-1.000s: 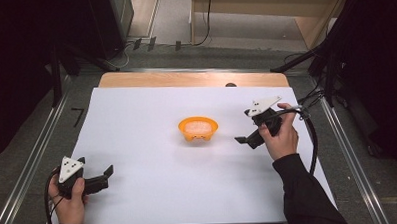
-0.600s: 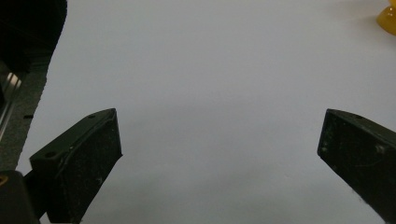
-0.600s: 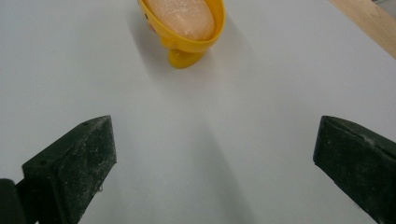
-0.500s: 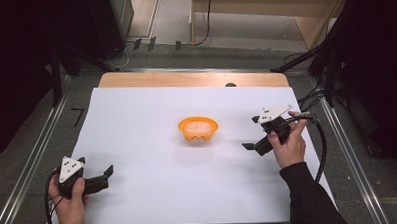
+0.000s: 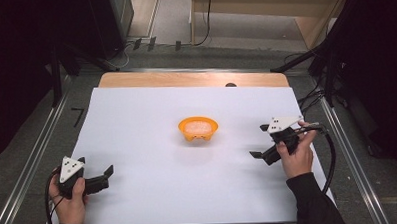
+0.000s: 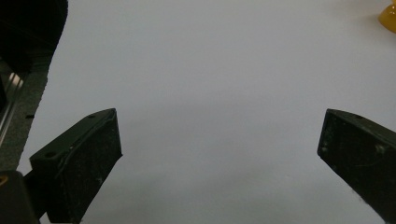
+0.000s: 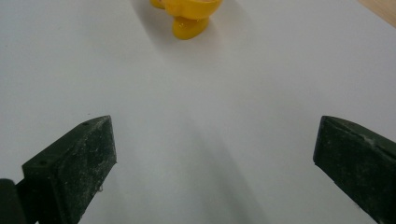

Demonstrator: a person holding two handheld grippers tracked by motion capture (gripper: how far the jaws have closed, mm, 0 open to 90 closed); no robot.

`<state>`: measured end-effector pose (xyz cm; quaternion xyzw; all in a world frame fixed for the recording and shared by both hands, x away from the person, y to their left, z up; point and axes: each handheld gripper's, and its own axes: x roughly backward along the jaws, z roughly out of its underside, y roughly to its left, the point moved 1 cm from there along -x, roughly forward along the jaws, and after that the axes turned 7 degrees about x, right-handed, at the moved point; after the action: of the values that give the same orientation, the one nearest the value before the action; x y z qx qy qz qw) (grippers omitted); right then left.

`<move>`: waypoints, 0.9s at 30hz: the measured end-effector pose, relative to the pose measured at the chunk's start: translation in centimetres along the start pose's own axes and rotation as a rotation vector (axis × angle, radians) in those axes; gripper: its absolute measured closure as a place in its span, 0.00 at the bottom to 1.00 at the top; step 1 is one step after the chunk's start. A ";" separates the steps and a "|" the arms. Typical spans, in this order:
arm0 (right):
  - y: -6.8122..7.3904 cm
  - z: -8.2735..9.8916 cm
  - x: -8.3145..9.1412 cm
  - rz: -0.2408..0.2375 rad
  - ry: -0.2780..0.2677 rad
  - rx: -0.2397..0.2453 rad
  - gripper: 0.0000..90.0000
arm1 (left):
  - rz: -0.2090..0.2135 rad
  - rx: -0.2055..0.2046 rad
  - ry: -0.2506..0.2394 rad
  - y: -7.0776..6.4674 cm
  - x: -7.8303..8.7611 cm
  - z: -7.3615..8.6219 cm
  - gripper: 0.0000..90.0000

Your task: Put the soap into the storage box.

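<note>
An orange bowl (image 5: 198,128) with something white in it sits in the middle of the white sheet (image 5: 146,104). My left gripper (image 5: 103,179) rests at the near left corner, its jaws wide open and pointing right with nothing between them. Well to the right of the bowl, my right gripper (image 5: 257,140) is held open, jaws pointing left at the bowl. In the left gripper view the open left gripper (image 6: 219,144) frames bare sheet, and the bowl's edge (image 6: 388,16) peeks in at top right. In the right gripper view the open right gripper (image 7: 215,149) faces the bowl (image 7: 187,14), far ahead.
The sheet covers a wooden table (image 5: 185,78) whose far strip stays bare, with a small dark spot (image 5: 230,84) on it. Metal rails (image 5: 33,163) run along both sides. A cable (image 5: 331,152) loops from the right gripper.
My right gripper has drawn back from the bowl, toward the near right side of the sheet. The left gripper and the bowl have stayed put.
</note>
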<state>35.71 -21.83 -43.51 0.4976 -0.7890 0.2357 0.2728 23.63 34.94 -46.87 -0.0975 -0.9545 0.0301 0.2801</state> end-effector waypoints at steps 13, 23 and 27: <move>1.2 1.6 0.9 0.014 -0.015 -0.016 0.00 | 0.000 -0.001 0.001 0.0 0.0 0.0 0.00; 1.8 3.0 1.6 0.024 -0.019 -0.021 0.00 | -0.004 -0.003 0.006 0.0 0.0 0.0 0.00; 2.0 4.0 1.9 0.028 -0.020 -0.034 0.00 | -0.006 -0.004 0.007 -0.1 0.0 0.0 0.00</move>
<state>32.41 -24.91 -45.41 0.4841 -0.8025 0.2212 0.2698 23.62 34.89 -46.85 -0.0955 -0.9539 0.0271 0.2831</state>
